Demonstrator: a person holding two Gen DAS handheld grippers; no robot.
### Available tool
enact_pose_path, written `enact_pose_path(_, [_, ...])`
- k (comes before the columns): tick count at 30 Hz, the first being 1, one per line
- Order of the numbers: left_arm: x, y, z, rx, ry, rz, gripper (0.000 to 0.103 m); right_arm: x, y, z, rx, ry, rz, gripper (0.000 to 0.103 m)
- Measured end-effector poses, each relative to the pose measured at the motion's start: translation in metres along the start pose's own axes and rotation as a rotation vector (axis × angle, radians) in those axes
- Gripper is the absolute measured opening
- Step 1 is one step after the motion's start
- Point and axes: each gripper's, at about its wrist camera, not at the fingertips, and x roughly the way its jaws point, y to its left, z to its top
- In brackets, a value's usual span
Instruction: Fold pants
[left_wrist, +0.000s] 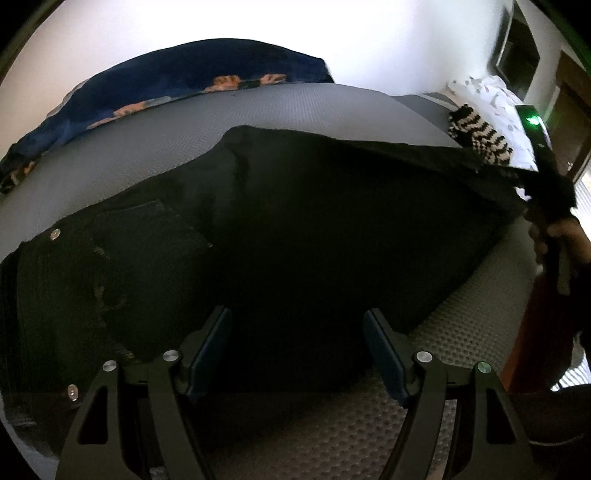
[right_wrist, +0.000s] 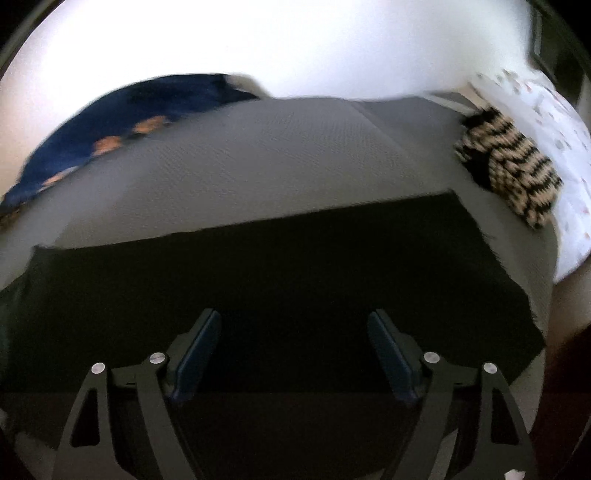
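Black pants (left_wrist: 295, 229) lie on a grey textured mattress (left_wrist: 184, 136), waist with metal buttons at the left. My left gripper (left_wrist: 297, 321) is open, its fingers just above the pants' near edge. In the left wrist view the right gripper's body (left_wrist: 546, 173) stands at the far right against the raised leg end of the pants. In the right wrist view my right gripper (right_wrist: 293, 325) is open, hovering over the flat black fabric (right_wrist: 295, 277), holding nothing. That view is blurred.
A dark blue blanket with orange patches (left_wrist: 177, 85) lies along the mattress's far left edge. A black-and-cream striped knit (right_wrist: 517, 173) and a white patterned pillow (right_wrist: 554, 129) sit at the far right. A white wall is behind. The mattress's near edge (left_wrist: 461, 332) is at the lower right.
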Motion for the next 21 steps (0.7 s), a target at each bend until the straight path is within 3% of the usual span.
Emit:
enact_pose_path(5, [-0.003,0.003,-0.008,0.01,0.003,0.013,0.074,0.001,0.043,-0.02,-0.081,0.019,0.053,0.077])
enact_pose_path(8, [-0.004,0.001,-0.01,0.016,0.003,0.023,0.074,0.002,0.061,-0.032,-0.115,0.014,0.042,0.077])
enact_pose_path(13, [-0.015,0.01,-0.008,-0.059,-0.013,-0.032,0.074,-0.005,0.085,-0.042,-0.145,0.033,0.117,0.079])
enact_pose_path(16, [-0.023,0.009,-0.002,-0.053,-0.045,0.009,0.074,-0.009,0.103,-0.049,-0.202,0.041,0.147,0.082])
enact_pose_path(21, [-0.026,0.004,0.01,-0.04,-0.066,0.01,0.074,-0.021,0.094,-0.045,-0.151,0.036,0.213,0.077])
